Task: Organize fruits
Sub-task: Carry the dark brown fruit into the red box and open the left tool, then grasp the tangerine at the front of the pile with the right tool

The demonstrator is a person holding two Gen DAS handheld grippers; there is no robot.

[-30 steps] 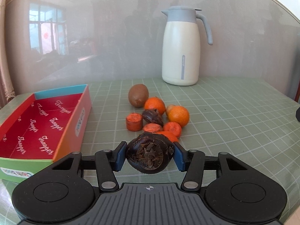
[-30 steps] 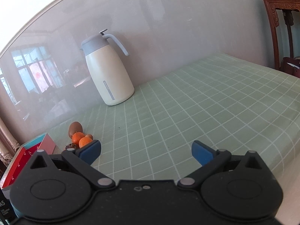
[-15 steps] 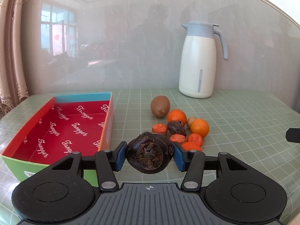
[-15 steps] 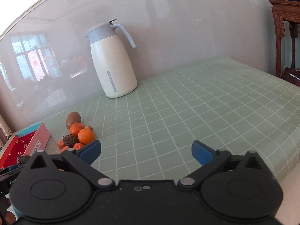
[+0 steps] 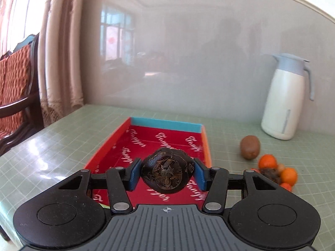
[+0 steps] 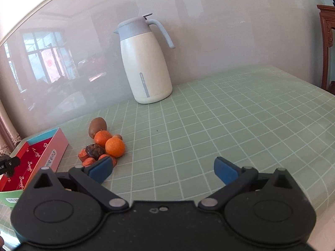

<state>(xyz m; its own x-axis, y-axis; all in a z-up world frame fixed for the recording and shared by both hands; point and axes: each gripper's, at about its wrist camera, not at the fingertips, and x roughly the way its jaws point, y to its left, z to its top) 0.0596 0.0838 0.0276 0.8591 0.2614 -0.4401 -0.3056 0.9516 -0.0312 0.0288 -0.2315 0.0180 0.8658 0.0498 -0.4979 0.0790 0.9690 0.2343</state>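
Holding: left gripper (image 5: 167, 174) pinches a dark, wrinkled mangosteen (image 5: 167, 171) between both blue pads (image 5: 134, 174), hovering above the red box
Landmark: red box (image 5: 146, 144), open-topped with a blue far wall, white script printed on its floor, sitting on the green checked tablecloth (image 6: 230, 121)
Right gripper (image 6: 162, 170): fingers spread wide apart, gripping nothing, above the cloth to the right of the box
Fruit pile: kiwi (image 6: 97, 127), two mandarins (image 6: 114, 147), another dark fruit (image 6: 95, 150) and orange pieces (too small to name), bunched just right of the box
Thermos jug (image 6: 144, 62): white with grey lid, upright, well beyond the box by the wall
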